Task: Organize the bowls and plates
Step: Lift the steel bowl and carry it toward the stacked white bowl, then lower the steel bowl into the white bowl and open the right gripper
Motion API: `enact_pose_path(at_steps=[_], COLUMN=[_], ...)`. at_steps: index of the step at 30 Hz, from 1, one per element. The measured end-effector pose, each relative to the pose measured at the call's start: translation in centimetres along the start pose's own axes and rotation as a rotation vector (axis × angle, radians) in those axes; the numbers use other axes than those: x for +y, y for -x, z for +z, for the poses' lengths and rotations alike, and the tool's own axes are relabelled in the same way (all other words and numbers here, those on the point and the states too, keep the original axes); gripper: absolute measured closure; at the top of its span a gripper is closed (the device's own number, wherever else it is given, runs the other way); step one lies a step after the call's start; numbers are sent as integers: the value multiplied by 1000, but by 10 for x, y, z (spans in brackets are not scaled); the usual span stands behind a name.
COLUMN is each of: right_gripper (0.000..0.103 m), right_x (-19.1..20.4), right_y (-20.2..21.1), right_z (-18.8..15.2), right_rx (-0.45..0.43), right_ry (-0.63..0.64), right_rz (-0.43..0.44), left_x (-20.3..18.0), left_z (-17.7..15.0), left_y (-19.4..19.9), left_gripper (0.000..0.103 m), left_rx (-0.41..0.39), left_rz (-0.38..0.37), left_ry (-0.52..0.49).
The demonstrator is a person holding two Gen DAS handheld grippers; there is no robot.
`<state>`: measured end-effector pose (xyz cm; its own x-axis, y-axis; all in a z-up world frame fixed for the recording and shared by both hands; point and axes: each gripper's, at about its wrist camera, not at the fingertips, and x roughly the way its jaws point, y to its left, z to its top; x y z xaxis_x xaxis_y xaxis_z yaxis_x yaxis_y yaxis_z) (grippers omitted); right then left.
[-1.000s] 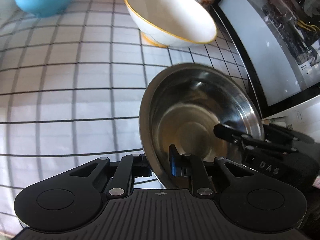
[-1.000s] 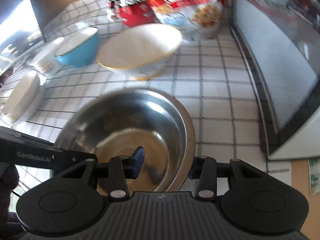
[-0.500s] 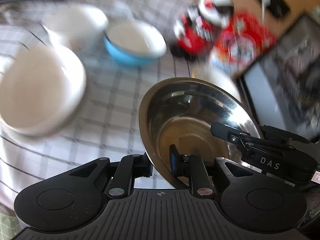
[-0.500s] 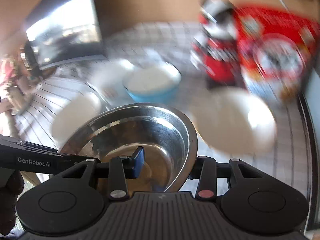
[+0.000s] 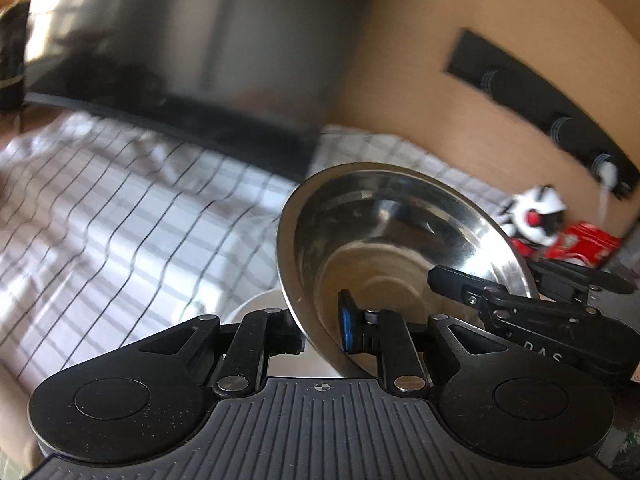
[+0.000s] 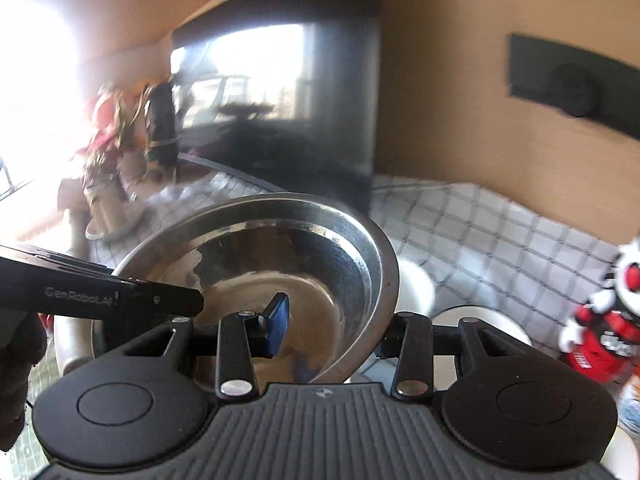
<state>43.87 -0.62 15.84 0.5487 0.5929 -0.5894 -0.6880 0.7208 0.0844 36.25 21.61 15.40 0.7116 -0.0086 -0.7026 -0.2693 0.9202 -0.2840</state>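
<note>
Both grippers hold one steel bowl [image 5: 400, 240] by opposite sides of its rim, lifted above the checked tablecloth [image 5: 120, 220]. My left gripper [image 5: 320, 330] is shut on the bowl's left rim, one blue-padded finger inside. My right gripper [image 6: 332, 326] is shut on the right rim of the same bowl [image 6: 280, 256]. Each gripper shows in the other's view. A white bowl [image 6: 416, 292] sits just beyond the steel bowl, and another white dish [image 6: 480, 320] lies under the right gripper.
A dark screen [image 5: 192, 60] stands at the back of the table against a brown wall. A red, white and black toy figure [image 6: 608, 320] stands at the right. Figurines [image 6: 116, 160] stand at the far left in the right wrist view.
Both grippers have raised the steel bowl and swung it left; the view has tipped up from the table's bowls to the screen and wall. The grips are unchanged.
</note>
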Motion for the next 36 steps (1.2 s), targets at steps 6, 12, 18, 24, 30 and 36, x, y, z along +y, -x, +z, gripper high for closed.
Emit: enact_pose_path(at_steps=[6,12,18,24,30,36], right_gripper=[62,62,62,62,62,62], right_x=[12,13,15,16,12,8], right_y=[-39,-67,-81,-92,-96,-103], right_z=[-18,-43,-61,-67,-71,-77], right_rx=[102,185,224,246,254,282], right_ry=[21,30,44,48,24,-14], right_rz=[-2,-12,-12,-24,-10,27], left_x=[27,36,45,48,59,69], left_z=[-22,-49,-61,-63,-60,-50], left_y=[-40,-61,-73,-80,-86,-82], left_gripper=[85,84,84,84,84,78], left_rx=[97,131,157,157,170,185], left_rz=[23,70,86,89,51,9], left_ry=[46,53,63,56,101,148])
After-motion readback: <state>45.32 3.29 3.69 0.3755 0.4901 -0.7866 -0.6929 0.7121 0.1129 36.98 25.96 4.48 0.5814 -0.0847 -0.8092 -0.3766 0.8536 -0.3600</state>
